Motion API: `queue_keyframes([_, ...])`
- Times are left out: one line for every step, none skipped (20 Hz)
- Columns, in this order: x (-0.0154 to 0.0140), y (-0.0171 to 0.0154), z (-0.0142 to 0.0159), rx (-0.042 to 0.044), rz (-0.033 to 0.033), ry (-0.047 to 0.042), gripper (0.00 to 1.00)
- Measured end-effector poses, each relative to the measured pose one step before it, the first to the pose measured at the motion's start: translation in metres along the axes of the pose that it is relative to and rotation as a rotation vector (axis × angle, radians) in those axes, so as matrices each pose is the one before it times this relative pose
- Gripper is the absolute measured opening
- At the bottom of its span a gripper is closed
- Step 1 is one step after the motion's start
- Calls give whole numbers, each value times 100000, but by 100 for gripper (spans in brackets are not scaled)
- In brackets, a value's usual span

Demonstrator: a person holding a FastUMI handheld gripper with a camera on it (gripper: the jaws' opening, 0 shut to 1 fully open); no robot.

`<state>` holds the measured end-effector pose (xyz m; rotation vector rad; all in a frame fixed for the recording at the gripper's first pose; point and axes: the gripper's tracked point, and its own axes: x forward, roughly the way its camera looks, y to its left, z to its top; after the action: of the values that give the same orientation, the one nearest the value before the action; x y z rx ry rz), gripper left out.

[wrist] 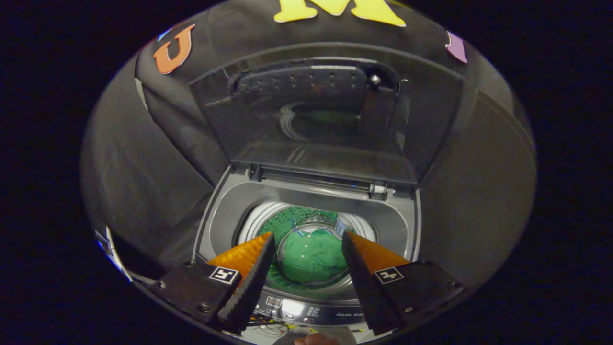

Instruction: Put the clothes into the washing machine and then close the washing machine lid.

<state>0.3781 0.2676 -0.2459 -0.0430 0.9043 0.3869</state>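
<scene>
Claw [306,249] is spread wide with nothing in it, both fingers [249,282] splayed out with a big gap between them. Looking straight down through that gap you can see the green garment [313,258] bunched up at the bottom of the drum [292,218], well beyond the fingertips and not touching them at all.

So as far as I can tell the first half is sorted: the clothes are in the washing machine [225,201]. What's left is the lid [325,120]. It's standing fully upright on its hinge, way past the fingertips at the far side of the opening, see-through panel facing back toward the claw. Nothing's on it yet.

Pose-wise, the claw hangs above the near edge of the tub, pitched down and forward so it looks into the drum, roughly centred over the opening. The control panel [292,309] sits just under the finger bases, and there's a bit of a hand [316,340] showing right below that.

My guess is the next job is reaching up and over to that lid's top edge and tipping it forward.
</scene>
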Motion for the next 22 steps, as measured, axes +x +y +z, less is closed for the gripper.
queue_keyframes([-832,368,734,-592,914,-2526,89])
queue_keyframes([-1018,27,724,-444,208,-2748,89])
queue_keyframes([-903,120,892,-116,452,-2299,89])
queue_keyframes([-1019,371,1027,327,1290,-2472,89])
queue_keyframes([-1033,303,1188,531,1275,-2836,89])
queue_keyframes([-660,207,1063,414,811,-2408,89])
queue_keyframes([-800,112,1440,278,794,-2503,89])
queue_keyframes([-362,-19,1247,-178,419,-2242,89])
queue_keyframes([-588,-280,1704,189,-146,-2520,89])
queue_keyframes([-572,-185,1888,647,5,-2919,89])
queue_keyframes([-45,-67,1751,841,-231,-2238,89])
queue_keyframes([49,-121,1618,1160,-270,-2004,89])
queue_keyframes([138,-1,1611,933,-400,-1345,89])
queue_keyframes([7,-72,1334,611,-568,-779,89])
queue_keyframes([364,-173,914,482,-580,-824,89])
queue_keyframes([616,-357,757,454,-871,-317,89])
queue_keyframes([706,-182,635,552,-487,-203,89])
queue_keyframes([713,232,134,511,-332,484,89])
queue_keyframes([931,0,351,126,-344,699,89])
queue_keyframes([899,-53,553,88,-853,533,89])
queue_keyframes([991,144,449,-20,175,475,89])
queue_keyframes([1339,40,609,358,88,137,89])
